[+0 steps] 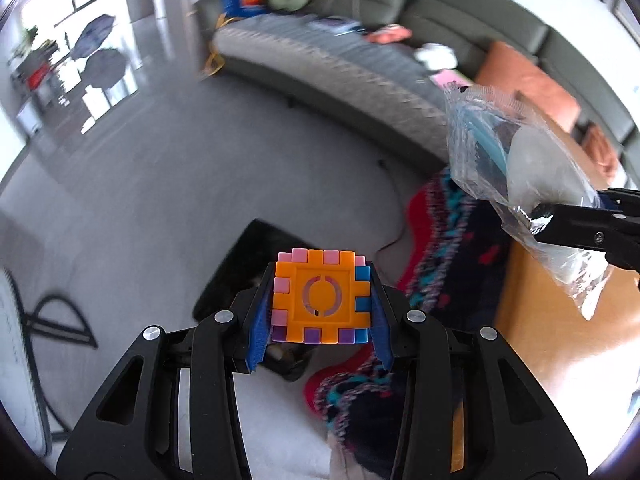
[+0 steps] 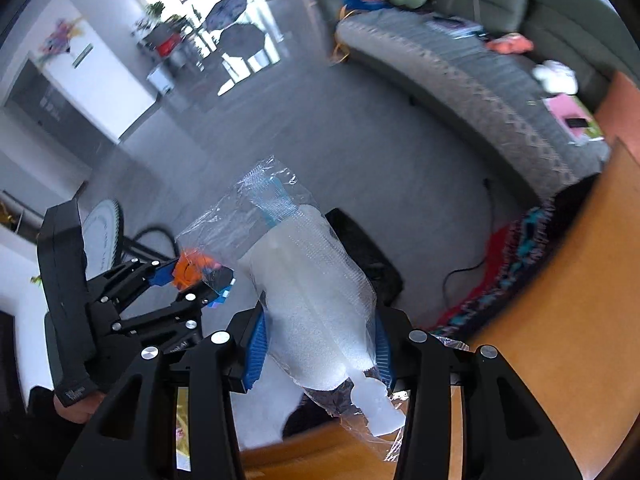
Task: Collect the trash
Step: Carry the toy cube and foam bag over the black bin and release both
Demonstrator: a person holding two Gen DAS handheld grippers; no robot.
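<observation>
My left gripper [image 1: 320,300] is shut on a toy cube [image 1: 320,298] of orange, pink, blue and purple puzzle pieces, held in the air above the floor. It also shows in the right wrist view [image 2: 192,272] at the left. My right gripper [image 2: 320,340] is shut on a clear plastic bag [image 2: 316,292] with white foam and blue strips inside, held upright. In the left wrist view the bag [image 1: 520,184] hangs at the right, pinched by the right gripper's fingers [image 1: 576,228]. A black bin [image 2: 368,252] stands on the floor below and beyond the bag.
A grey sofa [image 1: 328,60] with clutter runs along the back. An orange wooden table [image 2: 560,340] is at the right, with a colourful knitted blanket [image 1: 452,264] beside its edge. A fan stand [image 1: 52,320] is at the left. Grey floor lies between.
</observation>
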